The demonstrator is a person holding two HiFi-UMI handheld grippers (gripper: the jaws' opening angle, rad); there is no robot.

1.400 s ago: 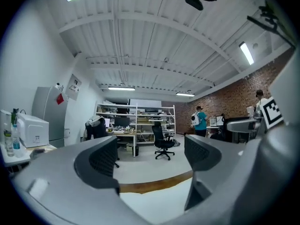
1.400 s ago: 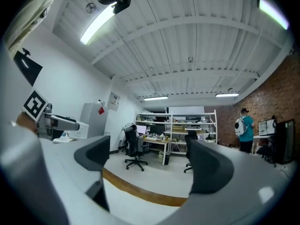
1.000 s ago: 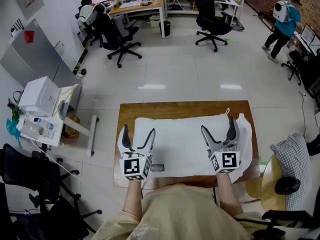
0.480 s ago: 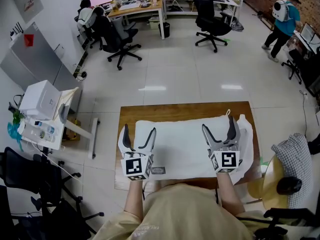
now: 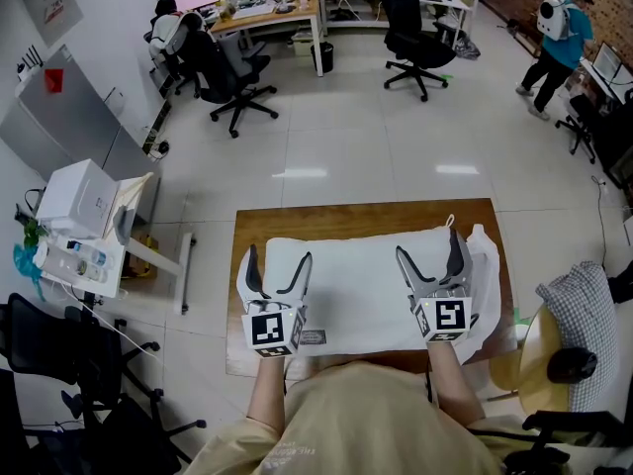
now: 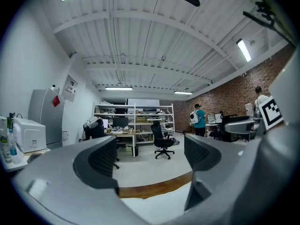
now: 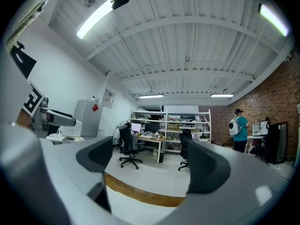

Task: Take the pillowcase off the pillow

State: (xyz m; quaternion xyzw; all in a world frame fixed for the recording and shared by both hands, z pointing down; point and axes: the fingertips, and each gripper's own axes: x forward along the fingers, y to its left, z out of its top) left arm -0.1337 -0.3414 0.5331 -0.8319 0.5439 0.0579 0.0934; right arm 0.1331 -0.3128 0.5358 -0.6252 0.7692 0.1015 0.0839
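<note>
A white pillow in its pillowcase [image 5: 356, 285] lies flat across the brown wooden table [image 5: 366, 214]. Loose white cloth [image 5: 487, 265] bunches at its right end, and a small label [image 5: 313, 336] shows at the near edge. My left gripper [image 5: 277, 257] hovers open over the pillow's left part. My right gripper [image 5: 428, 245] is open over the right part; its jaws have just been closing slightly, with nothing between them. Both gripper views look out level past the jaws, with the pillow [image 6: 159, 205] [image 7: 136, 210] white below and the left gripper [image 6: 150, 158] and right gripper [image 7: 150, 161] empty.
A chair with a checked cushion [image 5: 579, 310] stands right of the table. A printer [image 5: 77, 191] on a stand is at the left. Office chairs [image 5: 232, 72] [image 5: 420, 38] and desks fill the back, and a person with a backpack [image 5: 559, 38] stands far right.
</note>
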